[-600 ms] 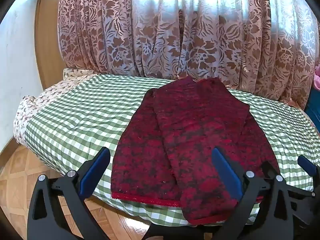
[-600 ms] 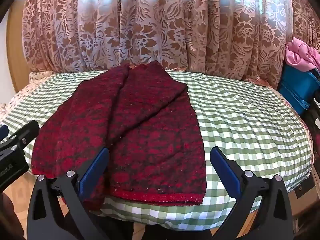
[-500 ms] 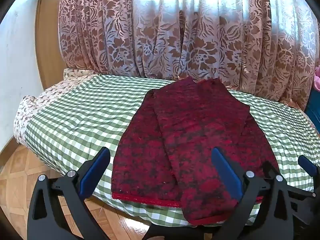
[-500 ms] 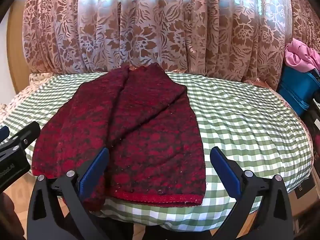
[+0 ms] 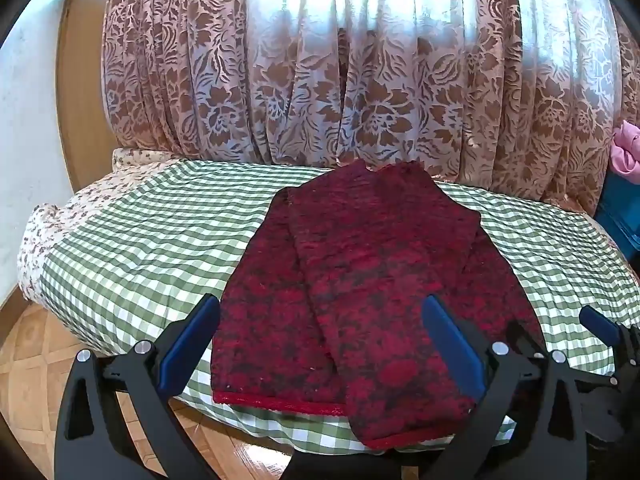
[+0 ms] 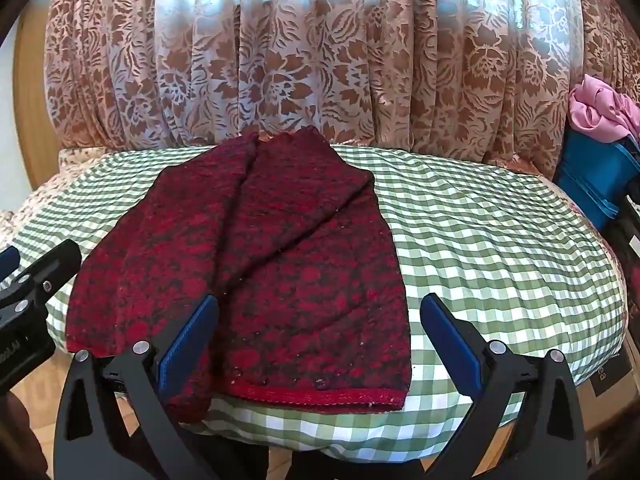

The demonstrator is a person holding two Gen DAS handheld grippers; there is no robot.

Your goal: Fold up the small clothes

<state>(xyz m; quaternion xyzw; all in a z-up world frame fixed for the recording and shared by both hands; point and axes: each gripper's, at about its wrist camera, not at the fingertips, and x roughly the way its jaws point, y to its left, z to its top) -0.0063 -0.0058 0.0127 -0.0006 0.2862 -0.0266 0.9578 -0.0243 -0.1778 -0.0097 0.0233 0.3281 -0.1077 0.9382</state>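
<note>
on checked bed (image 5: 132, 248) | red garment (image 5: 360, 280) folded, underside hidden | both tongs (image 5: 320, 344) (image 6: 316, 340) apart, empty

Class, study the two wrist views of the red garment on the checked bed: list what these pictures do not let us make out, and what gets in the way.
- Red garment, left wrist view: its near right corner is hidden behind a finger of the left tongs.
- Its underside and inner layers: covered by the folded-over flap in both views.
- Blue bin, right wrist view: cut off by the edge; its contents are hidden under pink cloth.
- Beyond the curtain: hidden.
</note>
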